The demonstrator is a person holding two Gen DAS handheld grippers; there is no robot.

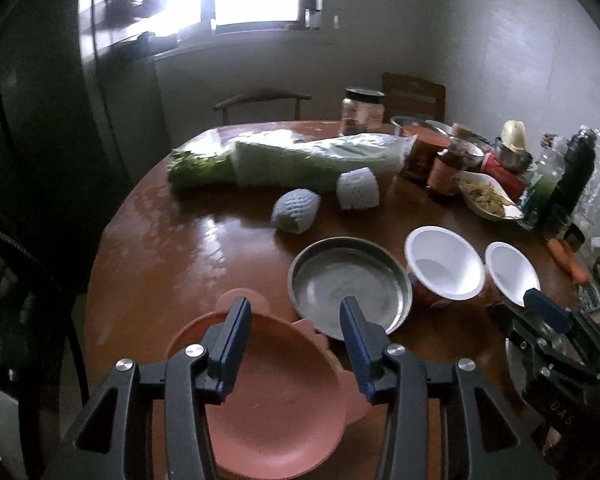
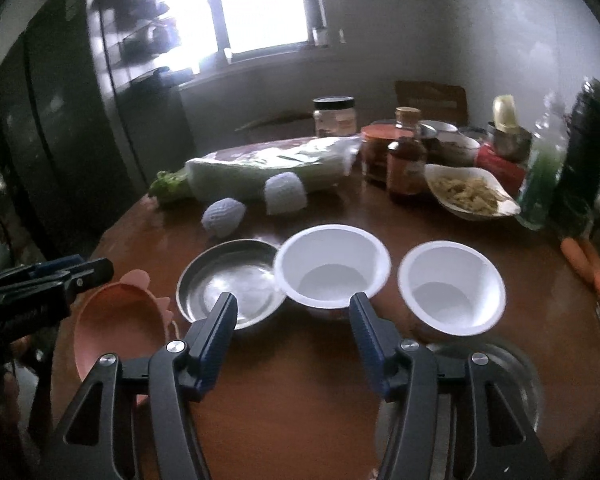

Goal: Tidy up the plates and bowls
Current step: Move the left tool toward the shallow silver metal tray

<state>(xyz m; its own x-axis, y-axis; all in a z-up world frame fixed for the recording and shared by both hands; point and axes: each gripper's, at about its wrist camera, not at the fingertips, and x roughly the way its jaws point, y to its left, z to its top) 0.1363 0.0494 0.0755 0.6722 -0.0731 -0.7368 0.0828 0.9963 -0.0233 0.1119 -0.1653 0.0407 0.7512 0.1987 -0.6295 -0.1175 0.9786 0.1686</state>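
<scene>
A salmon-pink plate [image 1: 276, 392] with a scalloped rim lies at the table's near edge, under my open, empty left gripper [image 1: 294, 310]. Beside it to the right sit a steel plate [image 1: 350, 284], a large white bowl [image 1: 444, 266] and a smaller white bowl [image 1: 510, 272]. In the right wrist view my right gripper [image 2: 294, 306] is open and empty, hovering in front of the steel plate [image 2: 232, 280] and the large white bowl [image 2: 332, 266]. The smaller white bowl [image 2: 452, 286] is to its right, the pink plate [image 2: 118, 328] to its left. Another steel dish [image 2: 512, 376] lies under the right finger.
The round brown table [image 1: 172, 264] carries a bagged cabbage [image 1: 300, 162], two foam-netted fruits [image 1: 296, 210], jars, bottles [image 1: 446, 168], a dish of food [image 1: 488, 200], carrots [image 2: 590, 266] and a dark flask [image 2: 584, 140] at the right. Chairs stand behind; a dark fridge is at the left.
</scene>
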